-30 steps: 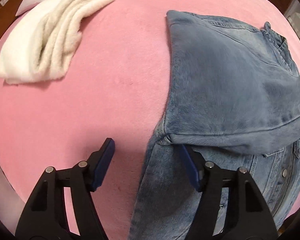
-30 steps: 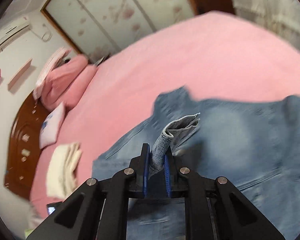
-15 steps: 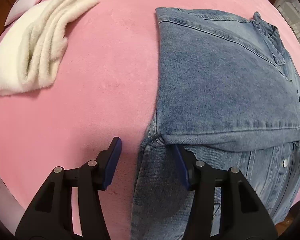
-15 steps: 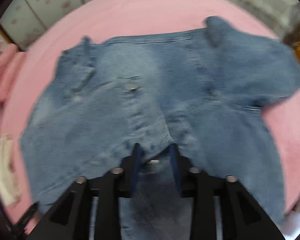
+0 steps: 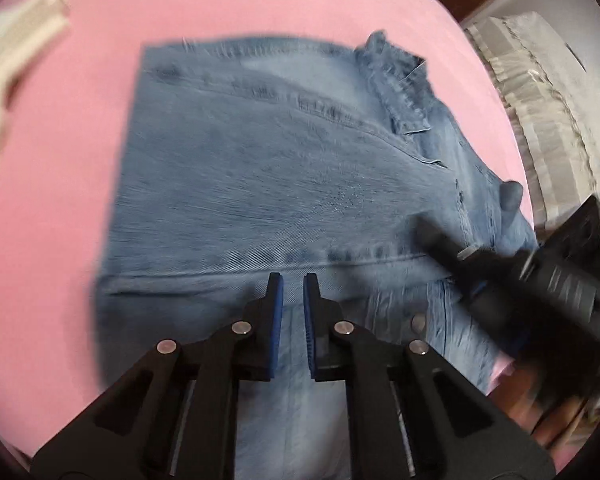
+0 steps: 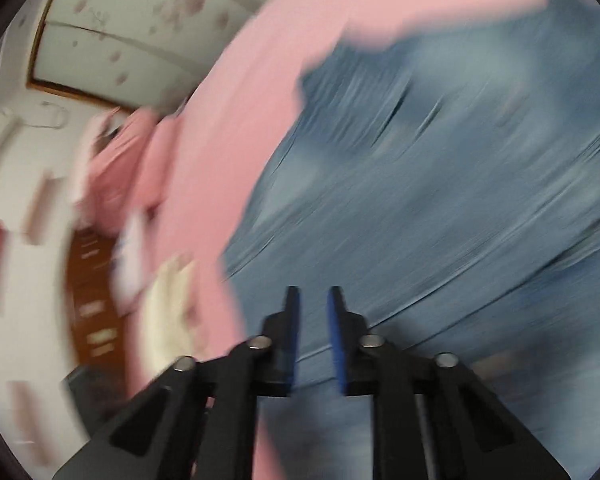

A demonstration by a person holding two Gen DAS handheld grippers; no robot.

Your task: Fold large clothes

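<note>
Both pairs of jaws are closing, each down to a narrow gap. Left gripper (image 5: 291, 280) points down at the jacket (image 5: 268, 168), which lies spread on the pink bed (image 5: 60, 208); its blue pads stand just above a folded edge running across the denim, and whether they have caught any cloth cannot be told (the gap shows denim behind, not clearly between). Right gripper (image 6: 313, 294) hangs over the jacket's near part; motion blur hides whether cloth is pinched there either. In the left view the right gripper shows as a dark blurred bar over the jacket's right side. A white towel (image 5: 16, 60) lies well apart at the bed's far left.

Risk, as judged: if either pair shuts short of the fabric, or catches only the top layer, the next fold would lift unevenly and drag the folded edge askew.
</note>
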